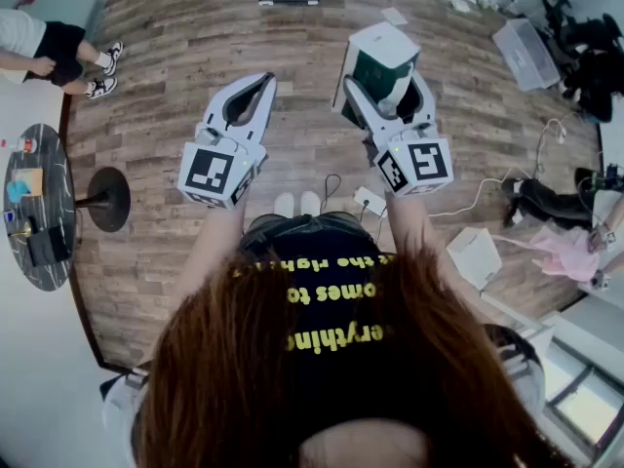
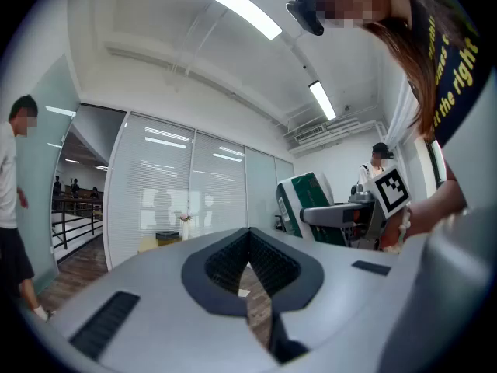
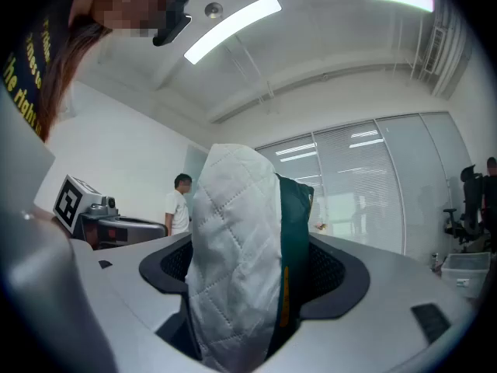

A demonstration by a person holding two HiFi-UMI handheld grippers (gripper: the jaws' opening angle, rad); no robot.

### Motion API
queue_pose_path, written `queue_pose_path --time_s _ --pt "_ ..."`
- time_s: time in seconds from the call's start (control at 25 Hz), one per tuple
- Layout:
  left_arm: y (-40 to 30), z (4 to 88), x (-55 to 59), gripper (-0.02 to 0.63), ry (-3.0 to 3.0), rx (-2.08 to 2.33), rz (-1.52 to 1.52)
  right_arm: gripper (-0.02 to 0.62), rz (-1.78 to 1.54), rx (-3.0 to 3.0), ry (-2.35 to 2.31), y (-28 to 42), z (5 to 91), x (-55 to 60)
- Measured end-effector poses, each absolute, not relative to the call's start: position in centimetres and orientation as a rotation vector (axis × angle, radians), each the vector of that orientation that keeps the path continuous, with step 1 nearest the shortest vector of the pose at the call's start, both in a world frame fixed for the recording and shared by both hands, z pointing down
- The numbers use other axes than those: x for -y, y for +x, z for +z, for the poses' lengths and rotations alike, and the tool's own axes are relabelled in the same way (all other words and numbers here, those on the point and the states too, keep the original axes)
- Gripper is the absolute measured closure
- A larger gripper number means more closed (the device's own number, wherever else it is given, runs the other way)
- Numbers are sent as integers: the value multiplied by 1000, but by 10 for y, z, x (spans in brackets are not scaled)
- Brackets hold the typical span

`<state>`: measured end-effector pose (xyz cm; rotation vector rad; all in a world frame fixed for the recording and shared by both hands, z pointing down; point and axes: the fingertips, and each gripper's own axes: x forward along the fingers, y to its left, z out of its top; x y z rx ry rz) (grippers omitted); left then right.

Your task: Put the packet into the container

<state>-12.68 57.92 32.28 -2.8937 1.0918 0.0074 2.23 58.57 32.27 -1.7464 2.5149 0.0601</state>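
Observation:
My right gripper (image 1: 387, 84) is held up in the air, shut on the packet (image 1: 382, 58), a thick white and dark green pack. In the right gripper view the packet (image 3: 241, 263) stands upright between the pads, its quilted white side to the left and its green side to the right. My left gripper (image 1: 261, 86) hangs beside it at the same height, shut with nothing in it. In the left gripper view its tips (image 2: 250, 233) meet, and the packet (image 2: 304, 202) shows to the right. I cannot tell which thing here is the container.
Wooden floor lies far below both grippers. A clear plastic bin (image 1: 526, 53) sits at the far right and a white box (image 1: 474, 255) at the near right. Cables and a power strip (image 1: 370, 201) lie underfoot. A round dark table (image 1: 37, 211) and a standing person (image 1: 49, 49) are at the left.

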Motion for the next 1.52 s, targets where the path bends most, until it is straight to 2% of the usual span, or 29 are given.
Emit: queue_pose_path --time_s 1.52 --pt "-84 314 -520 604 -2834 -1190 25 201 84 -2540 -1645 59 305 -531"
